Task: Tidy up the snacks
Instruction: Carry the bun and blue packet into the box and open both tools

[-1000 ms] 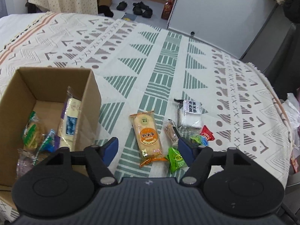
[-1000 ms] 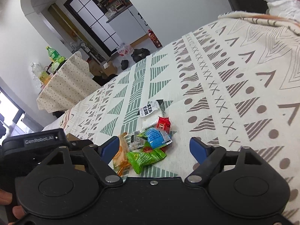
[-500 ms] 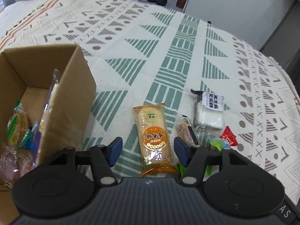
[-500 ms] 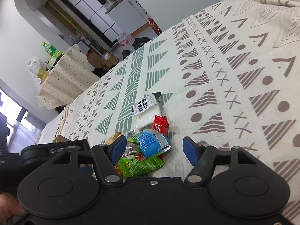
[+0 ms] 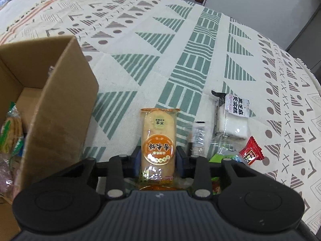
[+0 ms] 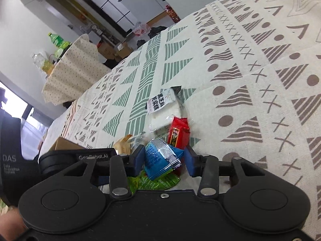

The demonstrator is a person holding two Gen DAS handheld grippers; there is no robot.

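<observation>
My left gripper (image 5: 158, 159) is clamped on the orange rice-cracker packet (image 5: 158, 140); the cardboard box (image 5: 60, 108) stands just left of my fingers. My right gripper (image 6: 163, 158) pinches the blue packet (image 6: 160, 156), the red candy (image 6: 178, 133) just beyond my fingertips.

- Orange rice cracker packet (image 5: 158, 140): round orange label with Chinese characters, seen upside down, 香米饼; small green square mark above, illegible.
- White sesame cake packet (image 5: 232, 120): black Chinese print on a white label, 黑芝麻 legible.
- Left gripper body (image 6: 60, 158): "GenRobot.AI".
- Black device (image 6: 10, 160) at left edge: "DAS", small print beneath blurred.
</observation>
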